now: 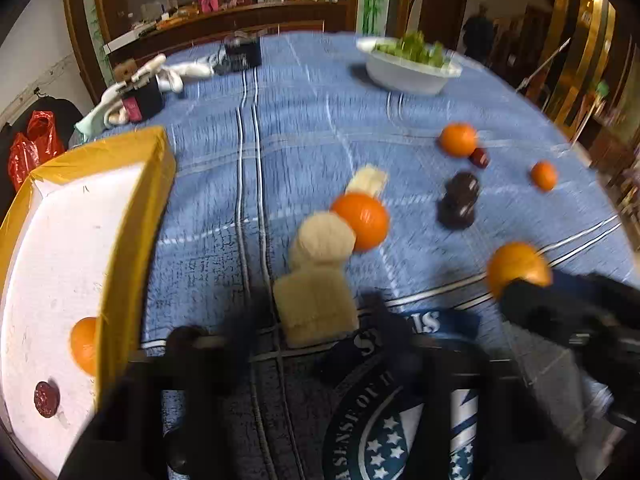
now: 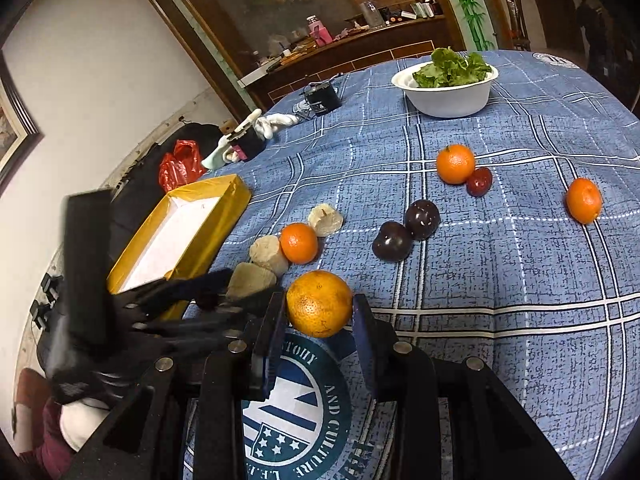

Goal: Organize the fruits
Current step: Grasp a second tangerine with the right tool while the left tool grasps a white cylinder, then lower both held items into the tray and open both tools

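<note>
My right gripper is shut on a large orange, held just above the blue checked tablecloth; it also shows in the left wrist view. My left gripper is open and blurred, near a beige fruit. A yellow-rimmed white box at the left holds an orange and a dark red fruit. On the cloth lie small oranges, two dark plums, a red fruit and beige fruits.
A white bowl of lettuce stands at the far side of the table. A black box and white gloves lie at the far left edge. A red bag sits beyond the table.
</note>
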Tool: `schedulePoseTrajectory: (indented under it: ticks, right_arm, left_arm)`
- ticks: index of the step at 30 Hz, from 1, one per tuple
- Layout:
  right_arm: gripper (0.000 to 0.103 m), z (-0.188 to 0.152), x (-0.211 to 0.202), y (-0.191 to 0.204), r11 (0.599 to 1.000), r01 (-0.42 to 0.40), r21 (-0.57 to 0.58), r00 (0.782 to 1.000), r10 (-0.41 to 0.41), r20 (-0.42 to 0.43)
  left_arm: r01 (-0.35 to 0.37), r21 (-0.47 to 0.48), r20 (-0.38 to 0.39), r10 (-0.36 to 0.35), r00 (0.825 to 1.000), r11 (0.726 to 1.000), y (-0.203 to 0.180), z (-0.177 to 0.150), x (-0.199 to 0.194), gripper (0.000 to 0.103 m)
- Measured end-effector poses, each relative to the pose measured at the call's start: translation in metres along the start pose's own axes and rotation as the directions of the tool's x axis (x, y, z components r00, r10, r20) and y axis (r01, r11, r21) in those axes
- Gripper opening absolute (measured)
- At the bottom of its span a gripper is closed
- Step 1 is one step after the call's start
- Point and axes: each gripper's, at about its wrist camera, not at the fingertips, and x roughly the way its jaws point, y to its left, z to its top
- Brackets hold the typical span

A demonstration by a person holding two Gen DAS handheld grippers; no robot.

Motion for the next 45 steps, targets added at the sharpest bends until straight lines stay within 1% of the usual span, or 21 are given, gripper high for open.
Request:
schedulePoseTrajectory:
  ticks: [2, 4, 7, 10, 11, 14, 15, 17, 18, 21, 25, 29, 31, 32, 33, 36, 37, 39, 40, 42, 45]
  right_arm:
    - [0.036, -0.002, -0.002, 0.0, 1.0, -0.004, -0.003, 1.0, 0.004, 0.005]
    - [0.036, -0.001, -0.005, 0.001, 1.0, -0.005, -0.007, 1.0, 0.005, 0.01]
    - [0.036, -0.001, -0.008, 0.004, 1.0, -0.002, -0.012, 1.0, 0.002, 0.014]
    - [0.036, 0.0, -0.009, 0.015, 1.0, -0.001, -0.03, 1.0, 0.001, 0.013]
    - [0.036, 0.001, -0.008, 0.021, 0.999, -0.004, -0.042, 1.0, 0.004, 0.009]
    - [0.036, 0.001, -0.003, 0.044, 0.996, -0.022, -0.085, 1.0, 0.022, -0.004]
    - [0.037, 0.002, 0.0, 0.054, 0.994, -0.033, -0.105, 0.999, 0.032, -0.013]
    - [0.037, 0.0, 0.01, 0.08, 0.987, -0.063, -0.148, 0.997, 0.058, -0.042]
    - [0.037, -0.001, 0.014, 0.089, 0.984, -0.075, -0.162, 0.996, 0.067, -0.053]
    - [0.037, -0.005, 0.033, 0.128, 0.969, -0.123, -0.214, 0.989, 0.102, -0.105]
    - [0.037, -0.016, 0.058, 0.176, 0.944, -0.183, -0.275, 0.974, 0.136, -0.18]
    - [0.037, -0.029, 0.08, 0.217, 0.916, -0.2, -0.347, 0.966, 0.125, -0.228]
    - [0.038, -0.034, 0.09, 0.228, 0.907, -0.191, -0.376, 0.965, 0.102, -0.244]
    - [0.038, -0.037, 0.095, 0.232, 0.904, -0.185, -0.386, 0.964, 0.091, -0.249]
    - [0.038, -0.039, 0.099, 0.235, 0.902, -0.182, -0.391, 0.963, 0.084, -0.256]
    - [0.04, -0.043, 0.11, 0.239, 0.902, -0.179, -0.392, 0.959, 0.07, -0.275]
    - [0.047, -0.043, 0.112, 0.239, 0.904, -0.177, -0.39, 0.959, 0.068, -0.276]
    - [0.056, -0.042, 0.107, 0.237, 0.907, -0.184, -0.378, 0.959, 0.082, -0.27]
    - [0.058, -0.039, 0.102, 0.235, 0.91, -0.187, -0.37, 0.962, 0.093, -0.257]
    - [0.058, -0.03, 0.09, 0.23, 0.915, -0.183, -0.359, 0.969, 0.107, -0.223]
    - [0.058, -0.013, 0.066, 0.209, 0.934, -0.156, -0.321, 0.982, 0.113, -0.149]
  left_arm:
    - [0.005, -0.019, 0.009, -0.005, 1.0, 1.0, 0.002, 0.0, -0.002, 0.036]
    - [0.038, -0.068, 0.019, -0.037, 0.999, 0.997, 0.01, -0.002, -0.009, 0.036]
    - [0.093, -0.125, 0.075, -0.084, 0.994, 0.988, 0.023, -0.007, -0.035, 0.037]
    - [0.118, -0.194, 0.139, -0.092, 0.986, 0.974, 0.052, -0.014, -0.066, 0.037]
    - [0.116, -0.218, 0.154, -0.083, 0.985, 0.969, 0.063, -0.017, -0.074, 0.037]
    - [0.065, -0.316, 0.184, -0.006, 0.983, 0.947, 0.109, -0.03, -0.094, 0.037]
    - [0.033, -0.361, 0.185, 0.037, 0.982, 0.932, 0.13, -0.037, -0.1, 0.037]
    - [-0.006, -0.422, 0.179, 0.09, 0.98, 0.907, 0.157, -0.047, -0.105, 0.037]
    - [-0.028, -0.464, 0.173, 0.122, 0.977, 0.885, 0.176, -0.055, -0.108, 0.037]
    - [-0.051, -0.539, 0.158, 0.161, 0.974, 0.841, 0.211, -0.071, -0.11, 0.037]
    - [-0.047, -0.578, 0.15, 0.162, 0.975, 0.815, 0.235, -0.085, -0.108, 0.037]
    - [-0.008, -0.601, 0.157, 0.128, 0.979, 0.799, 0.248, -0.093, -0.106, 0.038]
    - [0.017, -0.608, 0.174, 0.112, 0.978, 0.794, 0.252, -0.099, -0.11, 0.045]
    - [0.026, -0.611, 0.182, 0.109, 0.977, 0.791, 0.254, -0.1, -0.112, 0.052]
    - [0.031, -0.614, 0.192, 0.111, 0.975, 0.788, 0.255, -0.101, -0.115, 0.057]
    - [0.048, -0.62, 0.213, 0.11, 0.971, 0.783, 0.256, -0.103, -0.122, 0.063]
    - [0.055, -0.622, 0.22, 0.106, 0.97, 0.781, 0.256, -0.103, -0.124, 0.064]
    - [0.069, -0.623, 0.236, 0.103, 0.966, 0.779, 0.256, -0.103, -0.129, 0.065]
    - [0.076, -0.623, 0.243, 0.1, 0.965, 0.778, 0.255, -0.103, -0.131, 0.066]
    - [0.094, -0.621, 0.26, 0.092, 0.961, 0.778, 0.252, -0.102, -0.135, 0.067]
    - [0.113, -0.613, 0.284, 0.085, 0.955, 0.782, 0.246, -0.099, -0.143, 0.068]
